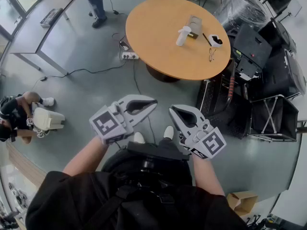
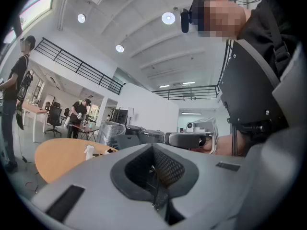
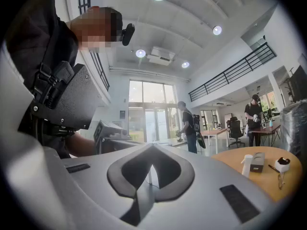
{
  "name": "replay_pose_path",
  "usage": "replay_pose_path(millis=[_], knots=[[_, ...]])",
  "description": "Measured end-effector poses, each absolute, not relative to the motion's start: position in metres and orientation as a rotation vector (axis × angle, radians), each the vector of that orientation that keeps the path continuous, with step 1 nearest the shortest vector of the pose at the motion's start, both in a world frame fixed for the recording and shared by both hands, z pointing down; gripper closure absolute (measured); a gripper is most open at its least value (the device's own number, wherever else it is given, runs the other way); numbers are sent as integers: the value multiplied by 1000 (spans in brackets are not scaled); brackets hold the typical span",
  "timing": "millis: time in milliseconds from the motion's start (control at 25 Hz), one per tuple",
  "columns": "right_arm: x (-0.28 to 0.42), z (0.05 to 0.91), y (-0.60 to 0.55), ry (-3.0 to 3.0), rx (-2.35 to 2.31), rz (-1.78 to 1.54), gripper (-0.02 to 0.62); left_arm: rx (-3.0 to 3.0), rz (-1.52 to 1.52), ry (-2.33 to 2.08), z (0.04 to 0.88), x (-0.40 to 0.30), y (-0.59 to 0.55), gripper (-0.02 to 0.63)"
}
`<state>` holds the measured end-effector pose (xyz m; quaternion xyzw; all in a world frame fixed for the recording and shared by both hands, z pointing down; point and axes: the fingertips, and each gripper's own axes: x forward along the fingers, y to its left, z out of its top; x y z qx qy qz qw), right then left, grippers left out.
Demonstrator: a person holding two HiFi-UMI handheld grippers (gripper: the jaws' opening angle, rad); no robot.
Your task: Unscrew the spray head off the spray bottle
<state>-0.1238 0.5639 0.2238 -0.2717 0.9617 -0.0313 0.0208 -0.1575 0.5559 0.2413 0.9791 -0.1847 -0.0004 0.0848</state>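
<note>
The white spray bottle stands upright on the round wooden table, far ahead of me across the grey floor. My left gripper and right gripper are held side by side in front of my body, both shut and empty, their tips angled toward each other. In the left gripper view the closed jaws point level, with the bottle small on the table and the right gripper beyond. In the right gripper view the shut jaws face the left gripper, with the bottle at right.
On the table near the bottle lie a grey box, a small white object and glasses. A power strip and cables lie on the floor. Black cases stand at right. A person crouches at left.
</note>
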Motion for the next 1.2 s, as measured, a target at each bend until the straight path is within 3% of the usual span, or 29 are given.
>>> replay_pose_path(millis=[440, 1200], knots=[[-115, 227, 543, 2989, -758, -72, 603, 2930, 40, -593, 243, -147, 530, 604], [9, 220, 380, 2989, -637, -49, 603, 2906, 8, -643, 238, -21, 370, 604]])
